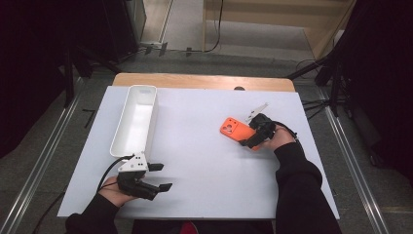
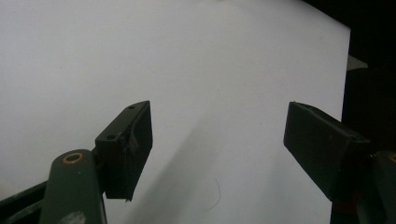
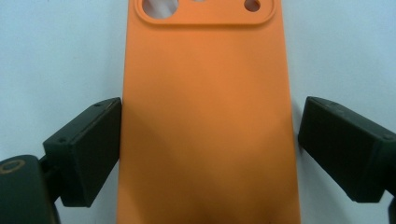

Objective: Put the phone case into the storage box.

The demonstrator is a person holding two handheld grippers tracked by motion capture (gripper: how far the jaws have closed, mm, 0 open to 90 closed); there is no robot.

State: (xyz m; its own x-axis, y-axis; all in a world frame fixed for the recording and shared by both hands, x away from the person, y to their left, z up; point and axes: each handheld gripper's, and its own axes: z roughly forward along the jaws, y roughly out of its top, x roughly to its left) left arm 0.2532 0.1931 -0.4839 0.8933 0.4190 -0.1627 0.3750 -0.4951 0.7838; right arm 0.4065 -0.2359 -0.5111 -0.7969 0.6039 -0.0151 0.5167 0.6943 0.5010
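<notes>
Straddling the orange phone case (image 3: 205,121), the right gripper (image 3: 208,144) has one black jaw at each long edge. In the right gripper view the left jaw sits right at the case's edge, apparently touching; the right jaw stands just beside the other edge with a thin strip of white showing between. Jaws spread about as wide as the case, not clamped down on it.

Case lies flat on the white table (image 1: 204,161), back side up. Raised camera panel with round cut-outs at the end farthest from the jaws. In the high view the case (image 1: 234,128) is on the right half of the table, tilted, camera end toward the middle; the right gripper (image 1: 257,132) covers its near end, held by a hand in a black sleeve.

Left gripper (image 1: 157,176) rests low near the front left corner of the table, well apart from the case. Jaws wide open, nothing between them. Left gripper view: both pads over bare white surface, table edge and dark floor beyond the right-hand jaw. Grey plate on top, black cable trailing back toward the person.

White oblong tray (image 1: 136,119) on the left side of the table, long axis running away from the person, near end just beyond the left gripper. Inside looks bare.
</notes>
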